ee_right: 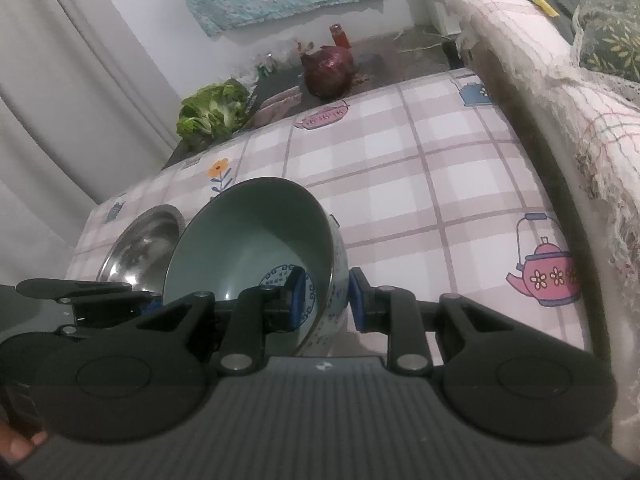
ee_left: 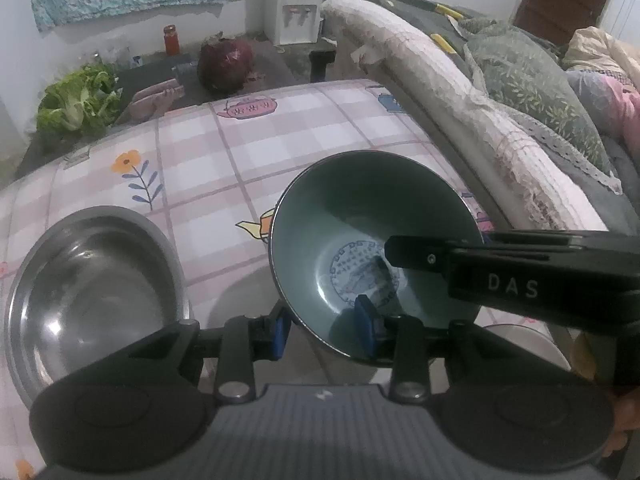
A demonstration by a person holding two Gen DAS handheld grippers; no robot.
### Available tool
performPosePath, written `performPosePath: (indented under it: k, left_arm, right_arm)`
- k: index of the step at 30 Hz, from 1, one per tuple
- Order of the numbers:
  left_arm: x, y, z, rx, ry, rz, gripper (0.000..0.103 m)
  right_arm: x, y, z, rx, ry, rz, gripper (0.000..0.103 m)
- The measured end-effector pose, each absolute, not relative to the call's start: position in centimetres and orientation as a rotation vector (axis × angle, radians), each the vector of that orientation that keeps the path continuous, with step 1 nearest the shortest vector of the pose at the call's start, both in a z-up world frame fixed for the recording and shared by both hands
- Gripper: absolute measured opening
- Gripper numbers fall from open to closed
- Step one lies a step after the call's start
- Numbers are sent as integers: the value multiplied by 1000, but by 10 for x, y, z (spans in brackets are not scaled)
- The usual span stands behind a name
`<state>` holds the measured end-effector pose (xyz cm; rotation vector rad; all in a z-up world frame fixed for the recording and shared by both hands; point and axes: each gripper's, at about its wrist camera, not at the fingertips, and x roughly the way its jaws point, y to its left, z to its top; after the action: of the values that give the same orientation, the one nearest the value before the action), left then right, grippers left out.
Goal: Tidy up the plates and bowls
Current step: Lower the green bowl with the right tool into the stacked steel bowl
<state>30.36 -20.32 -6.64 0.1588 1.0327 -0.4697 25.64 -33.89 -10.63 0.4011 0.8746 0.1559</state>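
Note:
A teal bowl (ee_left: pixel 352 224) with a blue pattern inside is held tilted above the checked tablecloth. My left gripper (ee_left: pixel 326 330) straddles its near rim, one blue pad outside and one inside. My right gripper (ee_right: pixel 326 304) straddles the bowl's (ee_right: pixel 256 240) right rim the same way; it shows in the left wrist view (ee_left: pixel 520 272) as a black arm across the bowl. A steel bowl (ee_left: pixel 96 288) sits on the table left of the teal bowl; it also shows in the right wrist view (ee_right: pixel 144 244).
The table (ee_left: pixel 248 160) wears a pink checked cloth with teapots. A rolled white cloth (ee_left: pixel 460 112) and bedding line its right side. Beyond the far edge lie a red cabbage (ee_left: pixel 226 62), green lettuce (ee_left: pixel 76 104), a red jar (ee_left: pixel 171 39) and a water dispenser (ee_left: pixel 294 12).

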Motion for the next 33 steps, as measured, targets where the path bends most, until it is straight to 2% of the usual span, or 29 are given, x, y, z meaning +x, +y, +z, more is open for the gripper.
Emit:
performPosePath:
  k: [17, 25, 33]
  left_arm:
    - [287, -167, -31, 105, 979, -453, 35]
    - [282, -122, -14, 74, 952, -398, 35]
    - [301, -67, -14, 45, 961, -304, 35]
  right_arm:
    - [249, -305, -64, 350, 843, 176, 23]
    - [256, -265, -45, 322, 834, 235, 23]
    - [286, -207, -48, 320, 875, 318, 23]
